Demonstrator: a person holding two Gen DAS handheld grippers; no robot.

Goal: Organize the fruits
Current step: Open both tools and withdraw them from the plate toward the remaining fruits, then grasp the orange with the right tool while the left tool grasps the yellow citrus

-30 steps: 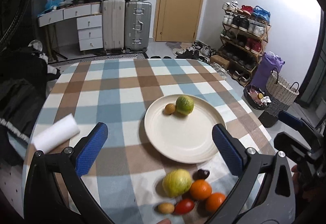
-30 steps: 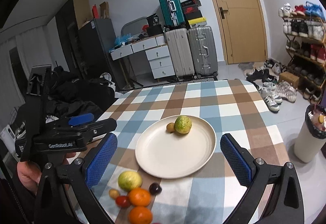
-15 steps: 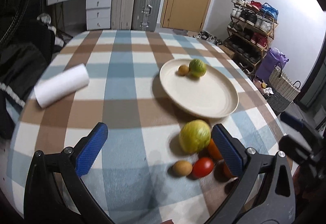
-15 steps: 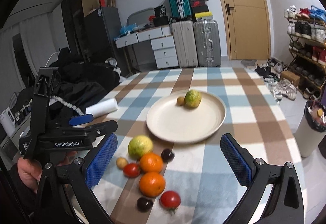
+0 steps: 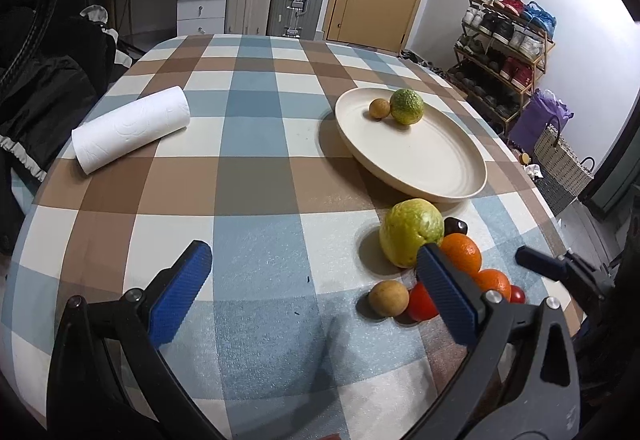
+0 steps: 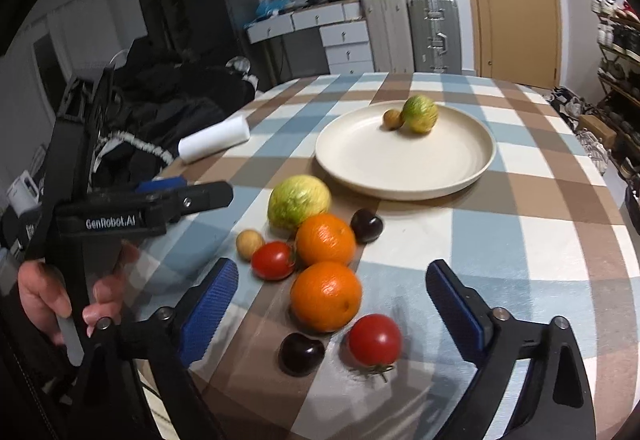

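- My right gripper [image 6: 332, 294] hangs over the near cluster of fruit; its jaws are closing, wide apart, the pads pressing on nothing. The nearer orange [image 6: 326, 296], a red tomato [image 6: 374, 339] and a dark cherry [image 6: 301, 354] lie on the cloth between the two blue pads.
- My left gripper [image 5: 316, 292] is released, jaws spread over bare checked tablecloth [image 5: 256, 160], with nothing between them. Its right pad sits in front of the fruit pile in that view.
- In the right wrist view a hand [image 6: 44, 296] grips the left gripper's handle at the left edge.
- Farther along the pile I see a second orange [image 6: 325, 239], a smaller tomato [image 6: 273, 260], a tan round fruit [image 6: 249, 243], another cherry [image 6: 366, 225] and a big yellow-green fruit [image 6: 299, 202], all crowded together.
- The cream plate [image 6: 400, 176] stands just beyond the pile, holding a green fruit [image 6: 419, 114] touching a small brown fruit [image 6: 392, 119] at its far side.
- A paper towel roll [image 5: 130, 134] lies on its side at the table's left.
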